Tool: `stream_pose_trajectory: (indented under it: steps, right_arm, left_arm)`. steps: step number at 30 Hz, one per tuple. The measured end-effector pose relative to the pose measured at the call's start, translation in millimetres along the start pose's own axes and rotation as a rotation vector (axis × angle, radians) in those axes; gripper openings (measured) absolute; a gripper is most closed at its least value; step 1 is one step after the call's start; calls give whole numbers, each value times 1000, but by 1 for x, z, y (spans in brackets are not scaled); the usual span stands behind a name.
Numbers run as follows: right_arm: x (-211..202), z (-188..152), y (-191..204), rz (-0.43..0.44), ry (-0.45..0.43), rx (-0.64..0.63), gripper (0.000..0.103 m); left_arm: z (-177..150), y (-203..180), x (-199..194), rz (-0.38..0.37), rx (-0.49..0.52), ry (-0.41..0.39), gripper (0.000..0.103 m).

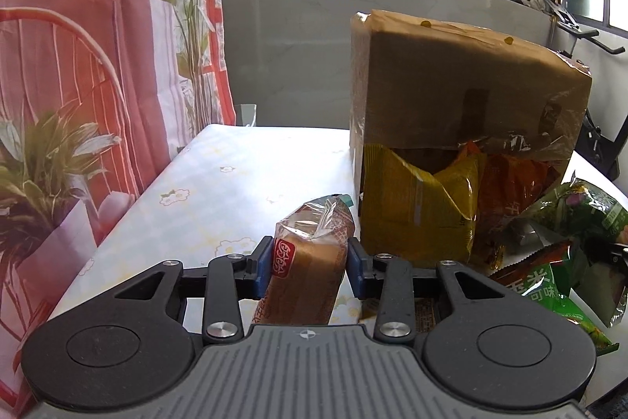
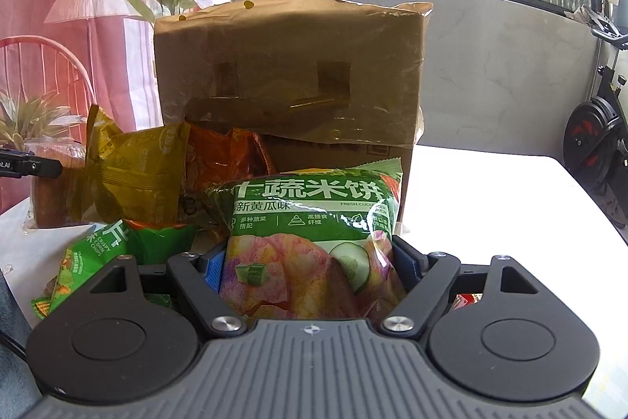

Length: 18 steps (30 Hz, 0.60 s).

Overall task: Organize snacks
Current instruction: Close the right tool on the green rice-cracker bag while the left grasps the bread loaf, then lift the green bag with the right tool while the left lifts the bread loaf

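Note:
My left gripper (image 1: 309,264) is shut on a wrapped bread loaf (image 1: 304,262), held upright just left of a tall cardboard box (image 1: 463,85). A yellow snack bag (image 1: 416,207) and an orange bag (image 1: 510,191) lean against the box front. My right gripper (image 2: 310,266) is shut on a green rice-cracker bag (image 2: 314,234), held in front of the box (image 2: 290,65). The yellow bag (image 2: 129,175), the orange bag (image 2: 223,160), a green corn-chip bag (image 2: 102,250) and the bread loaf (image 2: 51,203) show at the left of the right wrist view.
The table (image 1: 219,191) has a pale flowered cloth; its left edge runs along a red printed curtain (image 1: 98,65). Green snack bags (image 1: 557,262) lie at the right. An exercise bike (image 2: 596,144) stands beyond the table's right side (image 2: 510,199).

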State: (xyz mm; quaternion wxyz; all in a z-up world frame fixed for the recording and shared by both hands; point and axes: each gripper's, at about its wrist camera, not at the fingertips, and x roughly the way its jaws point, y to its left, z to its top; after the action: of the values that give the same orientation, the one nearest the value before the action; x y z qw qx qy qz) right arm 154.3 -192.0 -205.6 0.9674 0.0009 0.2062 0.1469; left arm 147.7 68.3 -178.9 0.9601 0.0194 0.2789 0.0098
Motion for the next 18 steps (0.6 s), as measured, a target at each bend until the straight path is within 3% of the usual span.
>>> stream_pose_trajectory:
  steps: [7,18]
  right_arm:
    - [-3,-1,-2,2,-6,2,81]
    - [-4,-1,-2,8,-6,2,81]
  left_arm:
    - [4,10,-10,4,-45,-31,40]
    - [-10,5,15,15,15,68,45]
